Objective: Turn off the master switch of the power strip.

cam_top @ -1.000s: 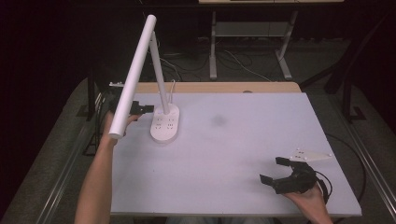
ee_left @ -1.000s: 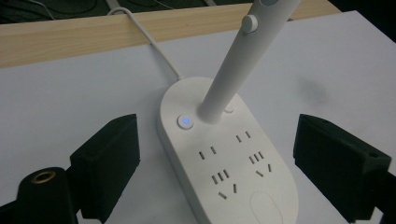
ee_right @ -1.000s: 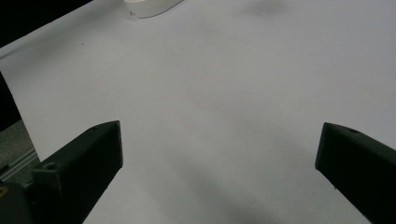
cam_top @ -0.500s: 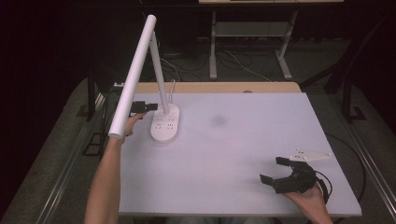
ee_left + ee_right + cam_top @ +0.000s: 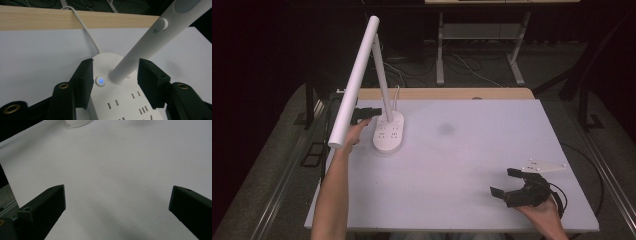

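Note:
A white desk lamp stands at the table's back left on an oval base (image 5: 389, 134) with sockets, its long head bar (image 5: 354, 82) slanting up over my left arm. My left gripper (image 5: 373, 113) reaches the far, rounded end of that base. In the left gripper view the left gripper (image 5: 115, 73) has just been closing, and its jaws lie against both sides of the base (image 5: 117, 105), flanking the stem (image 5: 140, 52) and a blue-lit button (image 5: 100, 81). My right gripper (image 5: 503, 181) rests near the front right corner, open with nothing between its jaws (image 5: 117, 192).
The lamp's white cord (image 5: 85, 27) runs back over the wooden strip (image 5: 37, 17) at the table's (image 5: 472, 165) far edge. Metal desk legs (image 5: 439, 50) stand on the floor beyond. A faint grey smudge (image 5: 445, 129) marks the white surface.
My left gripper has slid right and down onto the lamp base, and its jaws have narrowed around it. The right gripper has stayed where it was.

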